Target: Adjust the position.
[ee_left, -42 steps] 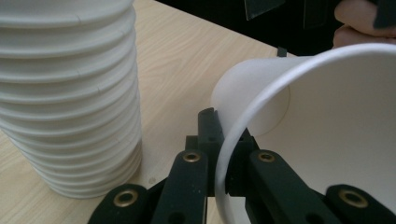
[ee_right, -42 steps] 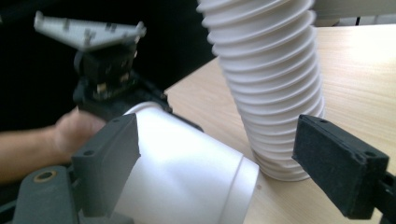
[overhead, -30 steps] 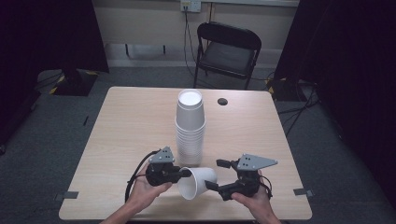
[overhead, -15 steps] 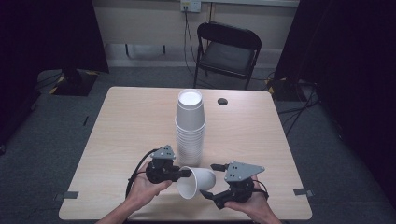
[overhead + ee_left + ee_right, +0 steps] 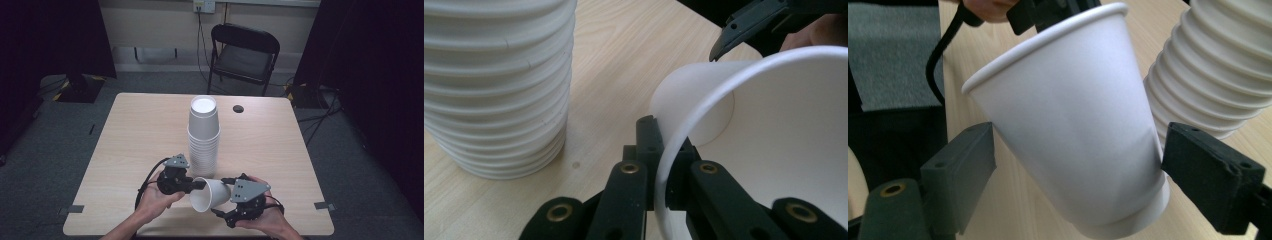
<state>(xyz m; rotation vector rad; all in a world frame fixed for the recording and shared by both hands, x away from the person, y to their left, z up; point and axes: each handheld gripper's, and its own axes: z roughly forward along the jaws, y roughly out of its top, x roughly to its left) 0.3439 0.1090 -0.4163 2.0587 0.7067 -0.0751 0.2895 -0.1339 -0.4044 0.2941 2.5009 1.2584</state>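
High view: the left claw (image 5: 198,185) pinches the rim of a single white cup (image 5: 210,194), held on its side above the near edge of the desk (image 5: 125,150), just in front of the tall stack of cups (image 5: 204,135). A second ago the right claw (image 5: 226,212) lay level beside the cup; now it has swung closer and lower, its grey plate tilted up under the cup's base. That looks like a handover in preparation, with the grip not yet made.

The right gripper view shows what the high view cannot: the cup's (image 5: 1073,120) tapered body sits between the two spread pads (image 5: 965,160), one clearly apart from the wall, the other at best brushing it, so this claw is open. The left gripper view shows the rim (image 5: 669,165) clamped between its closed jaws, one inside the cup, one outside, with the stack (image 5: 494,85) close on one side.
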